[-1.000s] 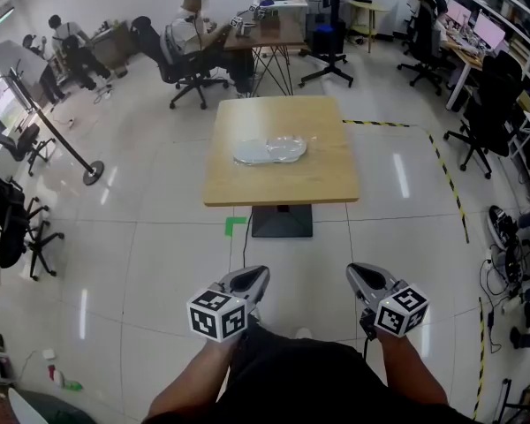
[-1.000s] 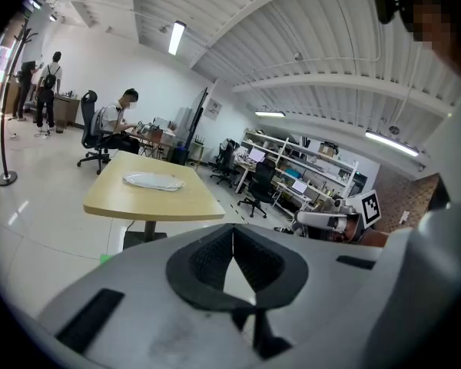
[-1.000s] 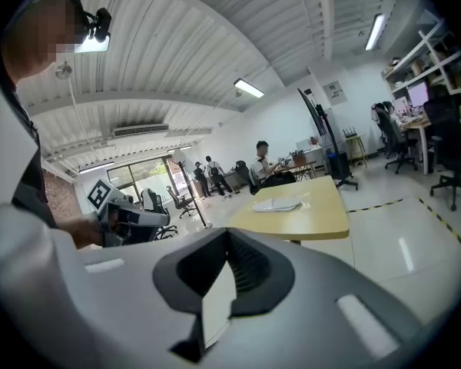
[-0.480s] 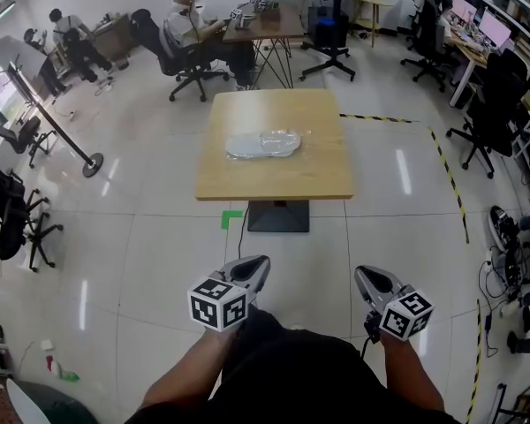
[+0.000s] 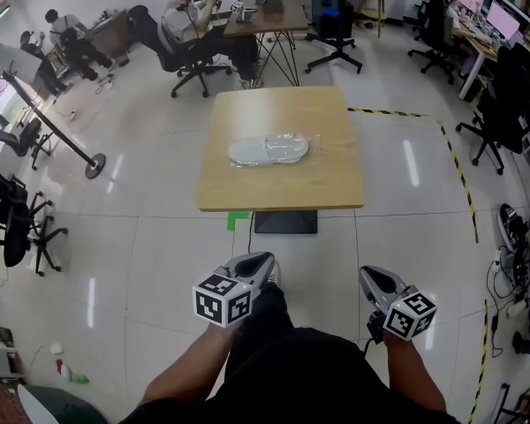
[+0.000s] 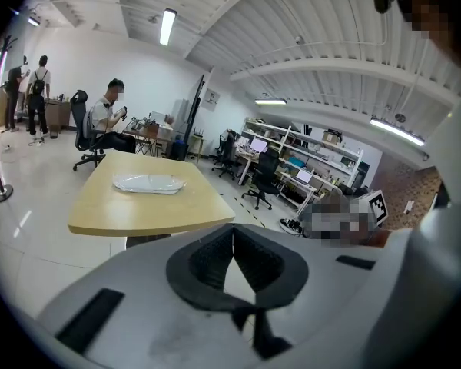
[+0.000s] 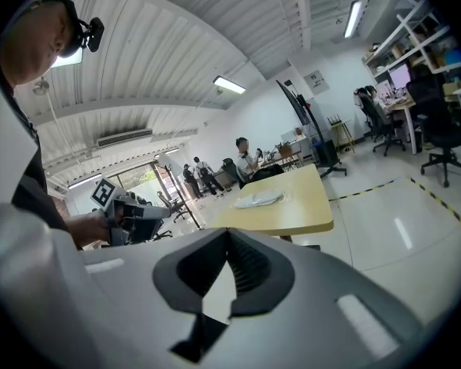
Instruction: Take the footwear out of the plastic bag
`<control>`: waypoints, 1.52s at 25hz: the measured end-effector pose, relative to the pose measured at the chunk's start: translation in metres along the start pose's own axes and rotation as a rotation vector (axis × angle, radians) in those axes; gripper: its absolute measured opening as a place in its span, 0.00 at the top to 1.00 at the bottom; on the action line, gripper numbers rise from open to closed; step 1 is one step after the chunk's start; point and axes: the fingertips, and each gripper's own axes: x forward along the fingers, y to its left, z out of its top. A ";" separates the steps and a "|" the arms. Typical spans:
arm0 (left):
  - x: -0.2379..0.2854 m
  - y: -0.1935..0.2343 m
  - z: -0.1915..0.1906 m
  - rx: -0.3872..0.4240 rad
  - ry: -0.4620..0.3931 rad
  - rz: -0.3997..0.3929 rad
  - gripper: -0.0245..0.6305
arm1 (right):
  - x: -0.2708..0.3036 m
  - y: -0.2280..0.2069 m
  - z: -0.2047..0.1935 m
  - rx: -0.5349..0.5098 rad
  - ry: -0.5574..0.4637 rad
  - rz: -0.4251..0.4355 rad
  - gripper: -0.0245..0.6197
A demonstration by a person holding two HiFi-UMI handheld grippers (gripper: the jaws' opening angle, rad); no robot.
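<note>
A clear plastic bag [image 5: 268, 150] with pale footwear inside lies flat near the middle of a square wooden table [image 5: 283, 188]. The bag [image 6: 149, 183] shows far ahead in the left gripper view, and small on the tabletop [image 7: 257, 200] in the right gripper view. My left gripper [image 5: 258, 268] is shut and empty, held low near my body, well short of the table. My right gripper [image 5: 371, 281] is shut too, empty, at the same distance on the other side.
The table stands on a dark pedestal base [image 5: 285, 222] on a glossy white floor. Green tape [image 5: 237, 220] marks the floor by its near left corner. Yellow-black tape [image 5: 459, 175] runs at the right. Office chairs, desks and seated people [image 5: 184, 25] are behind and at both sides.
The view has drawn a little closer to the table and tilted down. Both grippers stay shut and low in front of me.
</note>
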 end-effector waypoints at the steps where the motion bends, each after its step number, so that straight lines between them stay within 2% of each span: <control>1: 0.006 0.010 0.002 -0.012 0.003 -0.001 0.95 | 0.009 -0.004 0.001 0.003 0.012 -0.004 0.96; 7: 0.038 0.089 0.022 -0.074 0.033 -0.008 0.95 | 0.090 -0.032 0.018 0.038 0.078 -0.040 0.96; 10: 0.048 0.143 0.045 -0.106 0.021 0.015 0.95 | 0.136 -0.046 0.031 0.052 0.136 -0.066 0.96; 14: 0.067 0.234 0.076 -0.123 -0.015 0.078 0.95 | 0.197 -0.062 0.059 0.095 0.152 -0.076 0.96; 18: 0.092 0.325 0.077 -0.183 0.023 0.108 0.95 | 0.249 -0.074 0.079 0.126 0.138 -0.108 0.96; 21: 0.112 0.374 0.066 -0.265 0.072 0.112 0.88 | 0.280 -0.081 0.082 0.130 0.150 -0.115 0.96; 25: 0.138 0.400 0.042 -0.393 0.137 0.078 0.81 | 0.304 -0.095 0.082 0.149 0.176 -0.116 0.96; 29: 0.158 0.409 0.031 -0.544 0.141 0.023 0.78 | 0.331 -0.118 0.088 0.180 0.175 -0.110 0.94; 33: 0.179 0.409 0.030 -0.591 0.119 0.025 0.79 | 0.356 -0.150 0.086 0.303 0.186 -0.042 0.77; 36: 0.193 0.405 0.035 -0.617 0.111 0.011 0.79 | 0.373 -0.174 0.080 0.400 0.204 -0.035 0.72; 38: 0.197 0.409 0.036 -0.627 0.119 0.029 0.81 | 0.387 -0.189 0.074 0.417 0.241 -0.059 0.70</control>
